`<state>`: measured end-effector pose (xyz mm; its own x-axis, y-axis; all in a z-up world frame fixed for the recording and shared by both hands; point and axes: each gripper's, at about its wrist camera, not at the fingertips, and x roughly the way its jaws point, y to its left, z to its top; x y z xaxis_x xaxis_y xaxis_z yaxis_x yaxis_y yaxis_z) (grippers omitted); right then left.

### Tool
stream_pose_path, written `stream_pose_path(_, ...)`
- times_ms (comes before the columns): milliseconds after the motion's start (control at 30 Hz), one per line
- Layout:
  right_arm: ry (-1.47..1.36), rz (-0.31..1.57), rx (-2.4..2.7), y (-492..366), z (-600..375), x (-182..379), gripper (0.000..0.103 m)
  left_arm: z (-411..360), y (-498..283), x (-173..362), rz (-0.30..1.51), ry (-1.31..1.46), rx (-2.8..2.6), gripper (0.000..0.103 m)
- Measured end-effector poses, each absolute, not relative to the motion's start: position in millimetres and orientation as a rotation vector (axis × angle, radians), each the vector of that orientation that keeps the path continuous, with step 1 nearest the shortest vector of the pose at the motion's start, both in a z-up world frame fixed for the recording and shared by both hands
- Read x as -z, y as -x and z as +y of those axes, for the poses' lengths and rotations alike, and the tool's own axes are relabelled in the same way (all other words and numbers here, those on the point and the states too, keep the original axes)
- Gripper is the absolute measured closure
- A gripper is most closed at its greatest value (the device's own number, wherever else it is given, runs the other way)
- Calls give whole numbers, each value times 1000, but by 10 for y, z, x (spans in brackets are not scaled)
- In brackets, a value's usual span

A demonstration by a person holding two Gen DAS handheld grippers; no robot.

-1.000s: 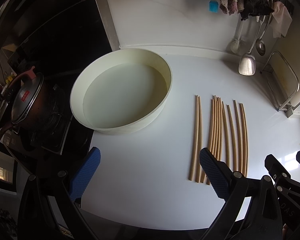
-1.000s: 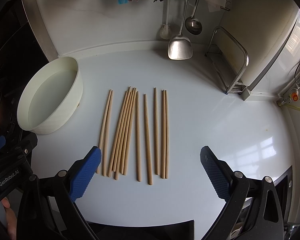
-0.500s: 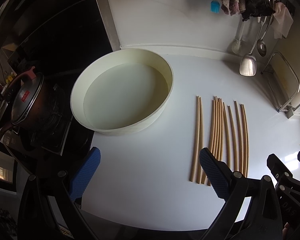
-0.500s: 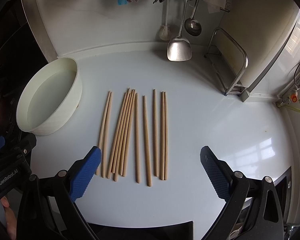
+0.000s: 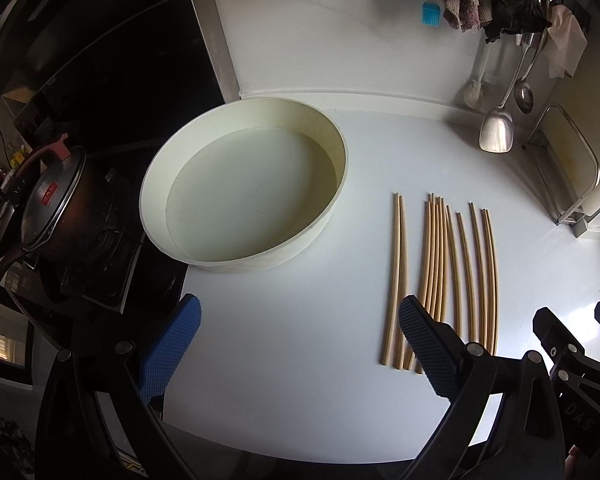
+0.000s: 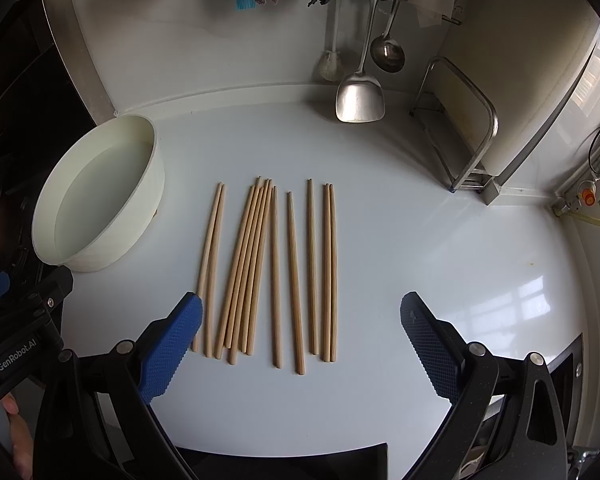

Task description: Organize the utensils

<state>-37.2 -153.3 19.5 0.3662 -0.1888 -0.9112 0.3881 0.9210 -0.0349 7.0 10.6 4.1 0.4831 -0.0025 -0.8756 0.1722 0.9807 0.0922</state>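
Observation:
Several wooden chopsticks [image 6: 274, 272] lie side by side on the white counter, pointing away from me; they also show in the left wrist view [image 5: 440, 268]. A round cream basin [image 5: 244, 188] stands to their left, empty; it also shows in the right wrist view [image 6: 100, 196]. My right gripper [image 6: 300, 344] is open and empty, hovering over the near ends of the chopsticks. My left gripper [image 5: 300, 344] is open and empty, over bare counter in front of the basin, left of the chopsticks.
A stove with a dark lidded pot [image 5: 48, 208] lies at the far left. A spatula [image 6: 360, 96], a ladle [image 6: 387, 54] and rags hang on the back wall. A metal rack with a cutting board [image 6: 468, 120] stands at the right. The counter's front edge is near.
Both views have shifted only slightly; the right gripper has drifted a little closer over the chopsticks. Nothing was grasped or moved on the counter.

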Motion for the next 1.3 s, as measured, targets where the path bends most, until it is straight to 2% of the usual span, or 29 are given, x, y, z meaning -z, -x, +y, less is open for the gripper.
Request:
stream_pose_path(233,-258,1126,358,403,-1588,-125,8,103,-90,67,1077,-175,148,6)
stream_pose_path(667,-264,1121,410,617,-1809,425,8,-101,-141,689,1064,-199,336,6)
stream_pose_path(1100,-278,1073,347,557,-2330,902,8,-318,-228,1141,996,-128,259,6)
stream_pose_path(1300,-238,1110,364,458,-2354,1089,8,-375,-309,1228,978,-160,192,6)
